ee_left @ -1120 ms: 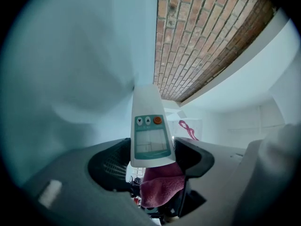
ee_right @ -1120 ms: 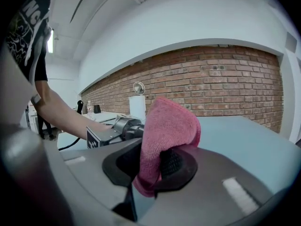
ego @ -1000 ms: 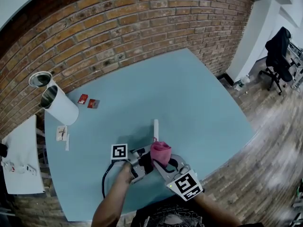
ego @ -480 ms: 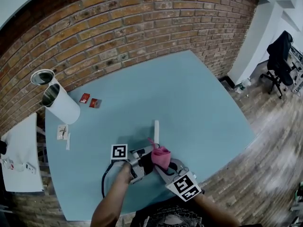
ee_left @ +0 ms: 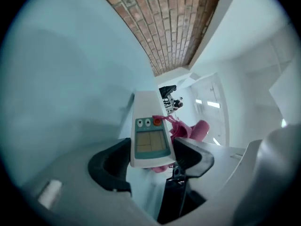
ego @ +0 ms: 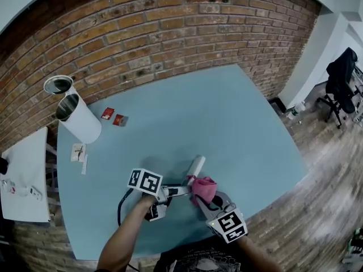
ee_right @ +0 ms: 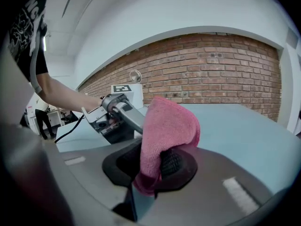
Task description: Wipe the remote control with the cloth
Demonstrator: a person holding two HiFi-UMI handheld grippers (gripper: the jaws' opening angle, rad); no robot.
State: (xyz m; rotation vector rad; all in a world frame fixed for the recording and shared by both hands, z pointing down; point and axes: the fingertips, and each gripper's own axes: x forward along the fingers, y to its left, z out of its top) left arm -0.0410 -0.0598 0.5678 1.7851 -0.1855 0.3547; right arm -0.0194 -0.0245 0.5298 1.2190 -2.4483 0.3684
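A white remote control (ego: 194, 168) with a small screen and an orange button (ee_left: 149, 131) sticks out from my left gripper (ego: 170, 192), which is shut on its lower end and holds it above the blue table (ego: 227, 118). A pink cloth (ego: 204, 189) is bunched between the jaws of my right gripper (ego: 209, 200), which is shut on it. The cloth presses against the remote's side near the left jaws. In the right gripper view the cloth (ee_right: 167, 135) drapes over one pad and touches the remote (ee_right: 130, 116). The left gripper view shows the cloth (ee_left: 190, 131) just behind the remote.
A white cylinder (ego: 80, 122) and a metal can (ego: 57, 85) stand at the table's far left. Two red packets (ego: 113, 117) and a small card (ego: 78, 152) lie nearby. A white side table (ego: 25, 180) stands left. A black cable (ego: 122, 204) trails from the left gripper.
The left gripper has lifted and swung the remote so that it points up to the right. The right gripper has followed to the right with the cloth, which stays against the remote.
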